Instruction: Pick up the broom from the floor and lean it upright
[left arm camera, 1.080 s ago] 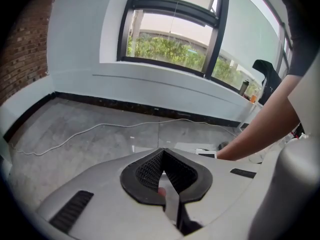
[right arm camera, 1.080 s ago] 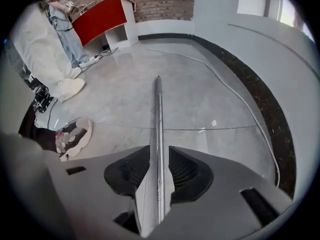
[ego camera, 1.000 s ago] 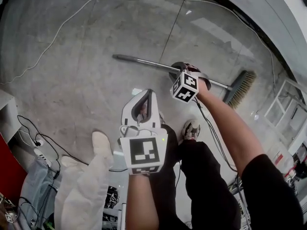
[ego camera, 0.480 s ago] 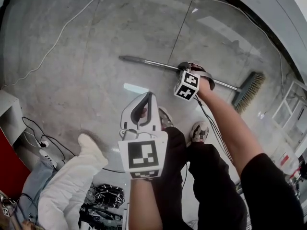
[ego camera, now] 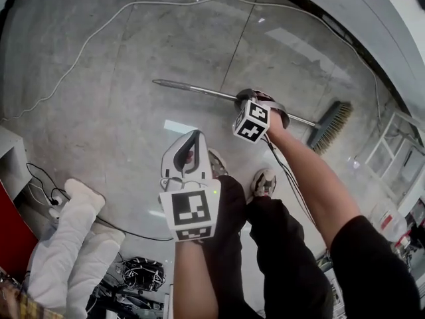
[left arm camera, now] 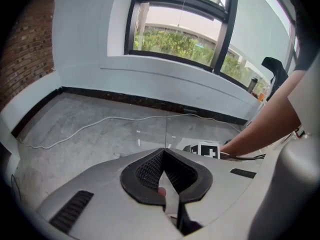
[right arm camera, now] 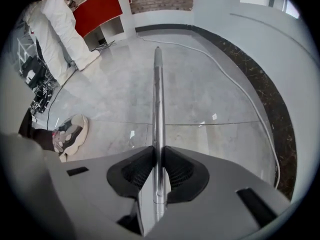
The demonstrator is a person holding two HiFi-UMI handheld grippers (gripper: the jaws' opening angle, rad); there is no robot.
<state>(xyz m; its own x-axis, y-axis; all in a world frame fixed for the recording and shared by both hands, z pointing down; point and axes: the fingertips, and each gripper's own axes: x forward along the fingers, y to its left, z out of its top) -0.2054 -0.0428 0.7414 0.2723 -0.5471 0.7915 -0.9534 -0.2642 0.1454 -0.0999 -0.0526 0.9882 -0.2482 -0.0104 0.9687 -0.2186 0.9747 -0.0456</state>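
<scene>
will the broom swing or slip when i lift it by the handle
Probably stiff: the broom has a straight metal handle. It may tip toward the bristle head, likely the heavier end, since the right claw, whose jaws have just been closing on the handle, grips one spot. The shiny tube may slip or twist in that grip.

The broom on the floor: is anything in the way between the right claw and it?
Nothing visible does. The right claw has just been closing, and its jaws already press on the broom handle from both sides.
</scene>
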